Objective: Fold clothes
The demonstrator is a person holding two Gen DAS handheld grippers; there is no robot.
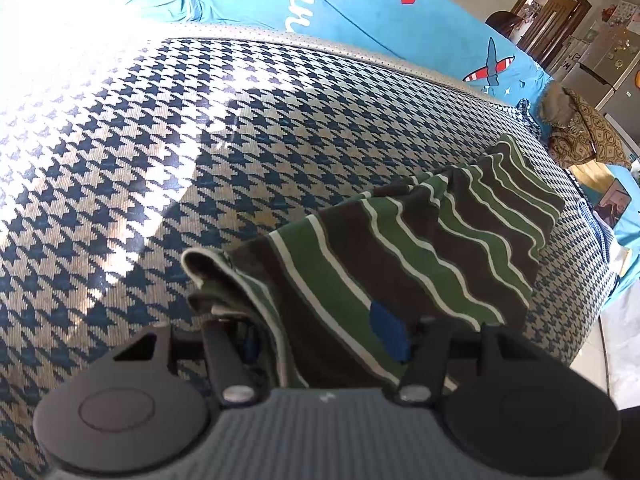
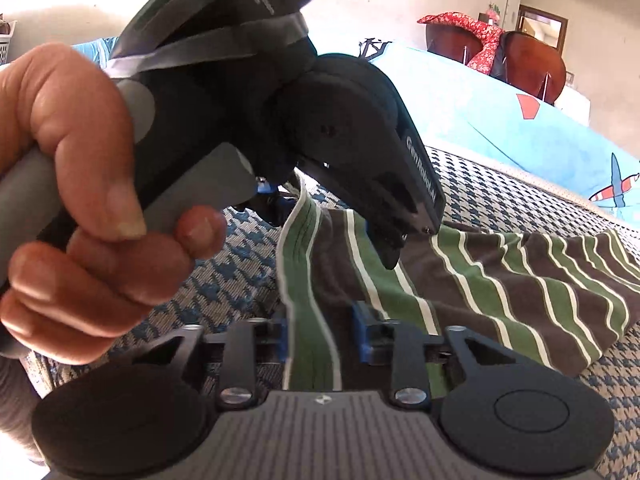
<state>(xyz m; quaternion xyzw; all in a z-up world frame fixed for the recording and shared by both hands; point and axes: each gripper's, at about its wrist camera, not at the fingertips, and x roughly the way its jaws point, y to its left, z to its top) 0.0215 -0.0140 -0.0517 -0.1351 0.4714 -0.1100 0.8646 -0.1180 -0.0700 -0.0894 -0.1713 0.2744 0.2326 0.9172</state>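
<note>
A brown, green and white striped garment (image 1: 420, 248) lies partly folded on a houndstooth-covered surface (image 1: 160, 140). In the left wrist view my left gripper (image 1: 320, 336) is shut on a bunched edge of it, and cloth fills the space between the blue pads (image 1: 390, 332). The right wrist view shows the same garment (image 2: 520, 280) spreading away to the right. My right gripper (image 2: 322, 336) is shut on a raised fold of its near edge. Just beyond, a hand (image 2: 80, 200) holds the left gripper (image 2: 280, 196), with the cloth's edge rising up to it.
A blue blanket with aeroplane prints (image 1: 360, 12) runs along the back. A brown patterned cushion (image 1: 580, 128) sits at the far right end. The surface's edge drops to tiled floor (image 1: 616, 344) on the right. A red floral cloth (image 2: 476, 36) drapes over a brown chair behind.
</note>
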